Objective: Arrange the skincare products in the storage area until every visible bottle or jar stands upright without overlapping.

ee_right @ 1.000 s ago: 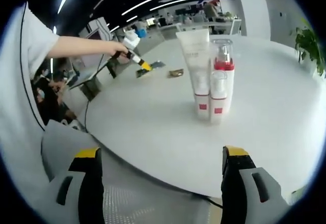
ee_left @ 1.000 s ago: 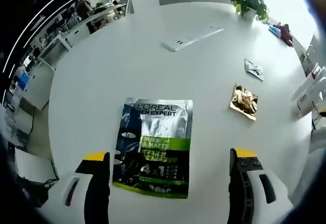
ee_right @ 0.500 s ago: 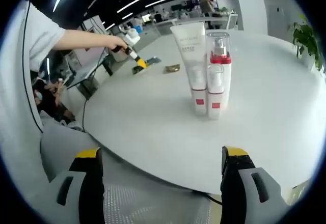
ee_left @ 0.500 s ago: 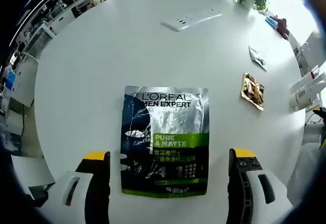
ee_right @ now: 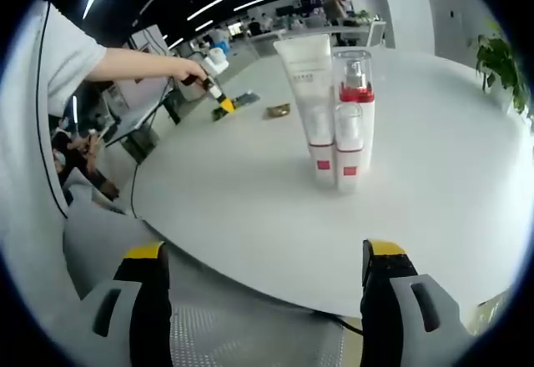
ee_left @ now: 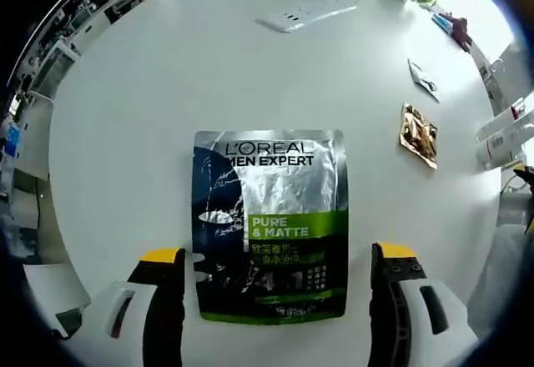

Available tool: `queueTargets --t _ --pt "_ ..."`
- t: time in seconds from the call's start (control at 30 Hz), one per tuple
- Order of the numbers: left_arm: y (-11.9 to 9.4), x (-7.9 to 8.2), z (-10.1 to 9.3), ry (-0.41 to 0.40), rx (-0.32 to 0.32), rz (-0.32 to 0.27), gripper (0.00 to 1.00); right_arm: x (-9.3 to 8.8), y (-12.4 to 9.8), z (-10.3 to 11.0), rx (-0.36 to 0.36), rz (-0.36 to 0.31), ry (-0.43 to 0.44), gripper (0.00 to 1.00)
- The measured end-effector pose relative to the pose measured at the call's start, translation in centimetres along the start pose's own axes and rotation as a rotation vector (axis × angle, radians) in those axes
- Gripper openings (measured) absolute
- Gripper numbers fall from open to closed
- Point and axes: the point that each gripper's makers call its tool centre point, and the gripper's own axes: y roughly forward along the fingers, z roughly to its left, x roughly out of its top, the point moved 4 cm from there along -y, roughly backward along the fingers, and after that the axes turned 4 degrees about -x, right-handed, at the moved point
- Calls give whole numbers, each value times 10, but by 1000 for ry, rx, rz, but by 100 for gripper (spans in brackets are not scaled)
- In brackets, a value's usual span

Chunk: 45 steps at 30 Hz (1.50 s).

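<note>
One face-mask sachet (ee_left: 269, 225) is seen flat on the white table (ee_left: 150, 100), between the spread jaws of the left gripper (ee_left: 271, 258). Two small packets (ee_left: 419, 134) lie beyond. Two upright containers, a tube (ee_right: 310, 104) touching a pump bottle (ee_right: 351, 117), are seen ahead of the right gripper (ee_right: 265, 254), jaws spread, empty.

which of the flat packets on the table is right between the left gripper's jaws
The big black, silver and green face mask packet. The gold packet and the small silver packet lie farther off toward the table's right edge.
</note>
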Motion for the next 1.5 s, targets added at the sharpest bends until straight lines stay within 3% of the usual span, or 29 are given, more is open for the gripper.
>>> queueTargets --t 0.27,0.33,0.4,0.5,0.77,0.97,1.07,1.1,1.4,1.5 --pt "4 0 3 22 30 29 89 0 0 1 -2 -1 -3 94" --pt "2 0 0 34 28 22 85 1 0 1 -1 -2 -5 94" --pt "-5 0 -5 34 30 20 74 0 1 2 4 1 -10 93" --pt "-12 -4 -11 25 27 22 67 -1 1 2 4 10 -20 93" --pt "-12 -7 -19 41 23 50 63 0 1 1 -3 3 -13 94" --pt "-13 -8 -30 55 16 46 48 0 1 1 -3 4 -19 93" --pt "-13 -11 -35 44 -9 31 25 0 1 2 0 2 -18 93" --pt "-18 -9 -45 25 0 10 25 0 1 2 1 2 -17 93" --pt "-29 -19 -66 16 -21 -15 16 1 0 3 7 -8 -24 93" --pt "-32 -20 -59 13 -22 -26 14 2 0 2 9 -13 -11 93"
